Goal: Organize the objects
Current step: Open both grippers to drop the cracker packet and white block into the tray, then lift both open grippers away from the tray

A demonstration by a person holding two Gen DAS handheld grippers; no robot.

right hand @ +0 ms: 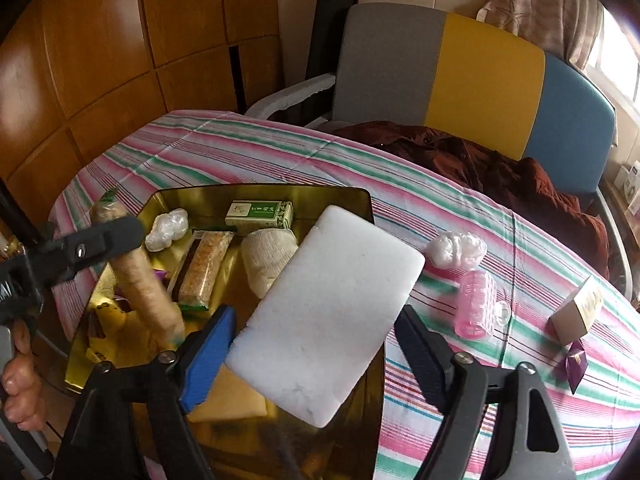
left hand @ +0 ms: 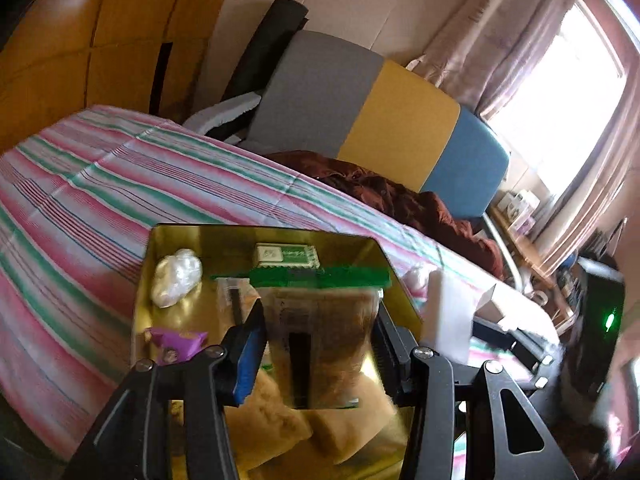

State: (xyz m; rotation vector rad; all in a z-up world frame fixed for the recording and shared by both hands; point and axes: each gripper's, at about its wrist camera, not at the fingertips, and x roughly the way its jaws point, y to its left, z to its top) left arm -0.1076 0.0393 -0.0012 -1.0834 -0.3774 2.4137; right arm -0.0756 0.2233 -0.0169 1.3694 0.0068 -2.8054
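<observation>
A round table covered in a pink, green and white striped cloth carries a gold tin tray near its near-left edge. The tray already holds a green-and-white small box at its far side, a crumpled clear plastic wad, a wrapped snack bar, a rolled white cloth and some yellow packets at its near end.

The right gripper hangs over the tray's right rim with a white foam block tilted between its jaws. The jaws stand wide; the blue left pad seems to touch the block's edge, while the right finger stands apart from it, so the block looks released or nearly so.

The left gripper reaches over the tray's near end with a clear-wrapped roll of biscuits between its jaws. Its pads lie close to the packet's sides; whether they press on it I cannot tell.

Outside the tray, toward the table's right edge, lie another plastic wad, a pink bottle on its side, a small cardboard box and a purple sachet.

The step in hand appears to be placing the foam block and the biscuits into the tray. Next, probably, both grippers must let go cleanly and draw back, then the right one should fetch the loose things on the right.
</observation>
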